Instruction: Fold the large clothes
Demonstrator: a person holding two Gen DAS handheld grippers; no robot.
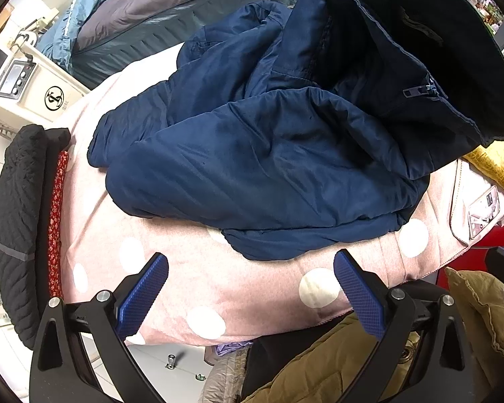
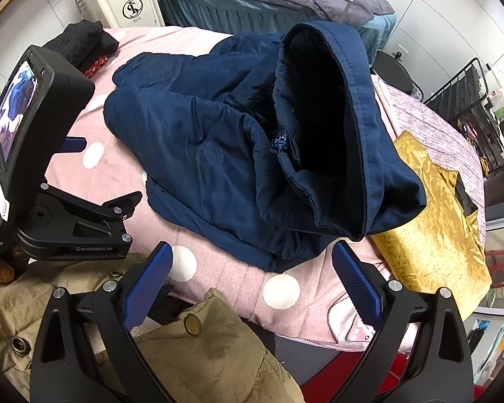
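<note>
On the dotted pink quilt (image 1: 258, 288), a crumpled, padded navy jacket (image 1: 252, 168); both grippers (image 1: 251, 275) (image 2: 252, 258) gape wide, empty

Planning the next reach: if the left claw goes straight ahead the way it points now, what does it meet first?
Most likely the near hem of the navy jacket, crumpled on the pink dotted blanket. The open left claw is empty; depth is hard to judge.
</note>
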